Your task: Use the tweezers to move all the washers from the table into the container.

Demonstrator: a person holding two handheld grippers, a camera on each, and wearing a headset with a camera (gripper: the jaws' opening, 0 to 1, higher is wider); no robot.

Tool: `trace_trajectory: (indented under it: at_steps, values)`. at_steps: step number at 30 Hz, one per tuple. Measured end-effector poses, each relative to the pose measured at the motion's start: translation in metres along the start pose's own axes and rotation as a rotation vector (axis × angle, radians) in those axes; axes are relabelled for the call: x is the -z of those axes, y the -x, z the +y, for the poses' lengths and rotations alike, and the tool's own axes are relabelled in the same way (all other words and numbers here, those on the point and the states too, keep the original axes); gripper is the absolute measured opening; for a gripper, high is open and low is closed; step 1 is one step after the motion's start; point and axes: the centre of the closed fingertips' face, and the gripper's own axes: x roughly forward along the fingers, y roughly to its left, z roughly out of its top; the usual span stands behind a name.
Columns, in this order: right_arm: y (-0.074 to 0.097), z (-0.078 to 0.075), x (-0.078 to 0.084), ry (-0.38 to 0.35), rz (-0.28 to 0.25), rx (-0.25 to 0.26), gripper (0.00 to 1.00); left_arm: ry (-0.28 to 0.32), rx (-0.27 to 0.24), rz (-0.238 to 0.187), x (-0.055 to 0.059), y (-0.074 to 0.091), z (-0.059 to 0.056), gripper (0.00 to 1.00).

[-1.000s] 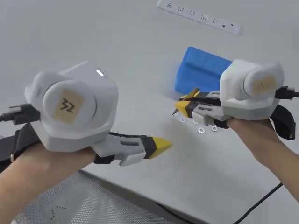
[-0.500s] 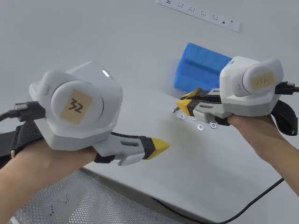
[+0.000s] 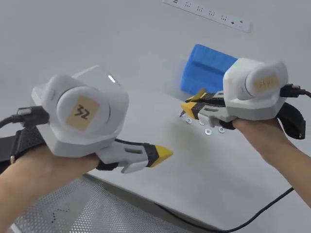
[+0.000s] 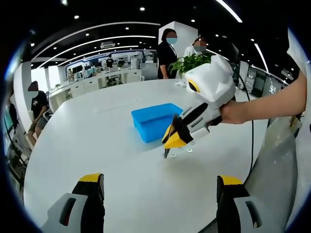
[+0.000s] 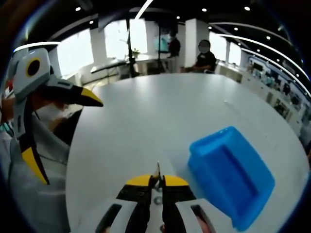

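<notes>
Wide white desk [image 3: 146, 48] across the head view, and on it the blue container [image 3: 209, 65] – an open rectangular tub, standing upright on the far side just behind the right tool [image 3: 192, 108]. From the right gripper view the container [image 5: 233, 174] sits to the right of the jaws and shows a plain blue inside; whether any washer lies in there is too small to tell. Now the left tool [image 3: 155, 156]: it hangs near the desk's front edge, well apart from the container, carried level in the left hand [image 3: 53, 170] with its yellow tips aimed toward the right. In the left gripper view its jaws stand wide apart, the left tool [image 4: 158, 194] released with nothing between them. The right tool, gripped from below by the right hand [image 3: 252, 133], points left and slightly down at the desk; in its own view the right tool [image 5: 156, 183] is clenched on the tweezers [image 5: 157, 170], whose thin metal tip pokes out past the yellow pads. A white power strip [image 3: 209, 17] lies at the far edge, a dark cable [image 3: 252, 216] trails off the near right. Smallest of all – the washers [image 3: 208, 131], a short row of little rings flat on the desk just in front of the container, right under the right tool, with the tweezers' tip low beside the leftmost one.
</notes>
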Motion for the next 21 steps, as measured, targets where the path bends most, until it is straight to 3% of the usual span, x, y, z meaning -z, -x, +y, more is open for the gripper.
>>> trace_trajectory:
  at_steps: [5, 10, 21]
  values:
    - [-0.002, 0.002, -0.002, 0.037, -0.008, 0.026, 0.03, -0.008, 0.002, 0.008, 0.001, 0.000, 0.000, 0.99]
    - [-0.002, -0.001, -0.005, 0.003, -0.005, 0.018, 0.02, -0.001, 0.006, 0.010, 0.002, 0.001, 0.000, 0.98]
    - [0.020, -0.002, -0.024, -0.013, -0.041, 0.021, 0.02, -0.017, 0.002, 0.021, 0.001, 0.004, -0.002, 0.98]
